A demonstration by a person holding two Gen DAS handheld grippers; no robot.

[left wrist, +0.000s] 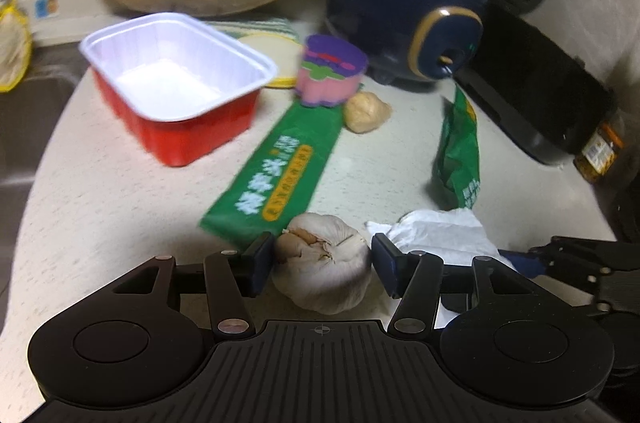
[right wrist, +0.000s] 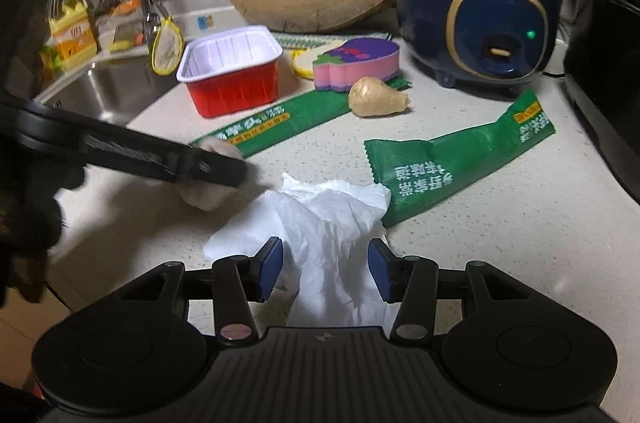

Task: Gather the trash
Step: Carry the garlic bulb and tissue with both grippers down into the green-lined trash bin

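White crumpled tissue (right wrist: 320,223) lies between the spread fingers of the right gripper (right wrist: 325,271), which are wide apart and not yet pressing on it; whether the pads touch the paper cannot be told. Just ahead and to the right of that gripper lies a torn green wrapper (right wrist: 460,163), and further ahead to the left a second, long green wrapper (right wrist: 276,123) stretches toward the red tray (right wrist: 234,91), whose white inside looks empty. The left gripper (left wrist: 322,263) is also open, its fingers flanking a garlic bulb (left wrist: 324,271) without clearly clamping it; the long wrapper (left wrist: 276,167) runs forward from its left finger, and the tray (left wrist: 176,91) sits well ahead to the left. Judging from this, the collecting has barely begun: tissue and both wrappers remain on the counter (right wrist: 500,243), nothing sits in the tray, and no bin is in view. Ginger (right wrist: 376,99), the sponge (right wrist: 356,63) and the garlic seem not to be trash.
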